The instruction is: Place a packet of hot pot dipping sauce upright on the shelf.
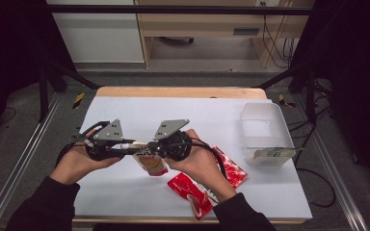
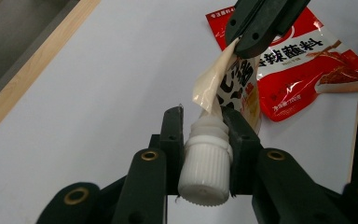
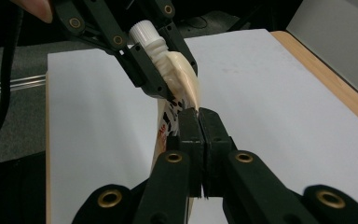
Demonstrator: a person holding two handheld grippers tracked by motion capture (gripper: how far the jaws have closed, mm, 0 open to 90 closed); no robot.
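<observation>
Overhead, the two hands meet above the white tabletop (image 1: 139, 115), the left tool (image 1: 125, 144) and the right tool (image 1: 147, 147) pointing at each other with a small spouted pouch (image 1: 150, 163) hanging between them, off the surface. Two red sachets (image 1: 190, 192) lie flat near the right forearm, and a clear plastic bin (image 1: 266, 132) stands well apart to the right with a pale packet inside.

Next, the left gripper view: the left tool (image 2: 205, 135) has its jaws clamped on either side of the pouch's white screw cap (image 2: 204, 172). Beyond it, the right tool (image 2: 247, 39) pinches the cream top edge of the pouch (image 2: 235, 86). A red sachet (image 2: 307, 65) lies on the tabletop behind.

Finally, the right gripper view: the right tool (image 3: 199, 114) has its jaws pressed together on the pouch's thin upper seam (image 3: 186, 81), while the left tool (image 3: 165, 60) holds the ribbed white cap (image 3: 144, 32) higher up.
</observation>
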